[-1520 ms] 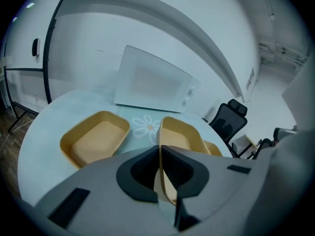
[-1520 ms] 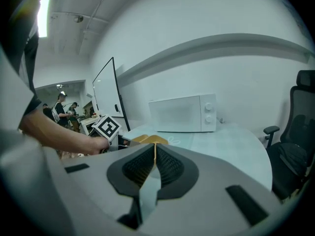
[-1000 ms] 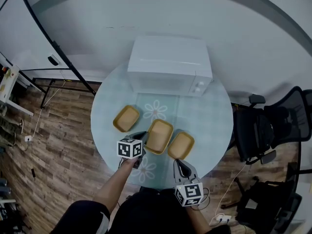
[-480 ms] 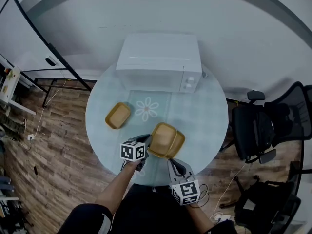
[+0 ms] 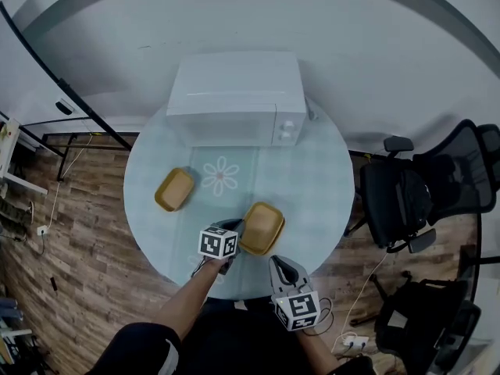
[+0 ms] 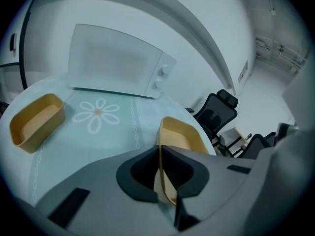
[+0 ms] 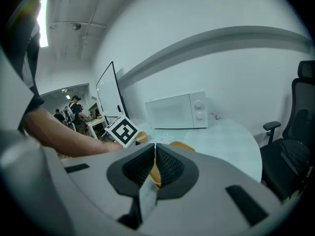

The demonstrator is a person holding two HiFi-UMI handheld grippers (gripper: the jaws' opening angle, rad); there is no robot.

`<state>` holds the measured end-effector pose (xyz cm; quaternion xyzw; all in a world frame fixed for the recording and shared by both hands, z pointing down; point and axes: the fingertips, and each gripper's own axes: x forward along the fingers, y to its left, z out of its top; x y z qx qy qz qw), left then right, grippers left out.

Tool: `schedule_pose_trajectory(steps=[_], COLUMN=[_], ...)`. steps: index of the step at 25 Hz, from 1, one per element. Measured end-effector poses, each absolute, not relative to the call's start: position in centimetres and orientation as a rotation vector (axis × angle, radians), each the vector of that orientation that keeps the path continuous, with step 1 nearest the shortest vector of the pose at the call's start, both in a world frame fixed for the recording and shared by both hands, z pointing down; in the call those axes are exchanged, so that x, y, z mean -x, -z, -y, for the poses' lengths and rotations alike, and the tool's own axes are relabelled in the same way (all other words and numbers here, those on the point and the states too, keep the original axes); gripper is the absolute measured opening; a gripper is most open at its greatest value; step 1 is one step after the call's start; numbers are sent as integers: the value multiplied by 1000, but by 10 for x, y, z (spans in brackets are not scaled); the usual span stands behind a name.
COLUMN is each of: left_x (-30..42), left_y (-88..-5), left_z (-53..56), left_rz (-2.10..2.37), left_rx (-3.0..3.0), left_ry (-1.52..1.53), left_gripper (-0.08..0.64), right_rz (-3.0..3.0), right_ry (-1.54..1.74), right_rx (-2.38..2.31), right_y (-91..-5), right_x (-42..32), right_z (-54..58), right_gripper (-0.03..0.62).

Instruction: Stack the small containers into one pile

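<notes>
Small tan rectangular plastic containers occupied two positions on the round, pale green patterned table (image 5: 312,186). At the far left of the room, a black-framed board stand (image 5: 78,123) stood on the brown wood-plank floor (image 5: 86,209). The lone container (image 5: 173,190) rested upright near the left edge of the table, well apart from the other. A white flower print (image 5: 219,175) marked the table centre, and a white microwave oven (image 5: 234,100) sat at the far edge against the white wall. The left gripper (image 5: 237,226) was clamped on the near left wall of the gripped container (image 5: 263,226). In the left gripper view the thin tan wall ran directly between the two jaws. Whether this container sat nested in another could not be determined. The right gripper (image 5: 279,262) was held over the near table edge, just beside the gripped container and not touching it. Its jaws were pressed together with nothing between them. To the right of the table stood a black office chair (image 5: 406,198), with a second black chair (image 5: 437,319) nearer the lower right corner.
</notes>
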<state>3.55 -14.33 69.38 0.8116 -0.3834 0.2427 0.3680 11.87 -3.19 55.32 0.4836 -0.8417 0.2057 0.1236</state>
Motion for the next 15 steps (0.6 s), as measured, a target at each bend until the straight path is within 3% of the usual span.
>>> schedule_pose_trajectory(steps=[15], left_x=[-52], left_y=[-715], left_z=[138], left_rz=[941], left_rx=[-2085], left_ry=[-708], left_gripper=[28], right_rz=[2385], right_ry=[-628], right_rx=[-1480], right_y=[-561], right_x=[-130], right_z=[34], right_gripper=[26])
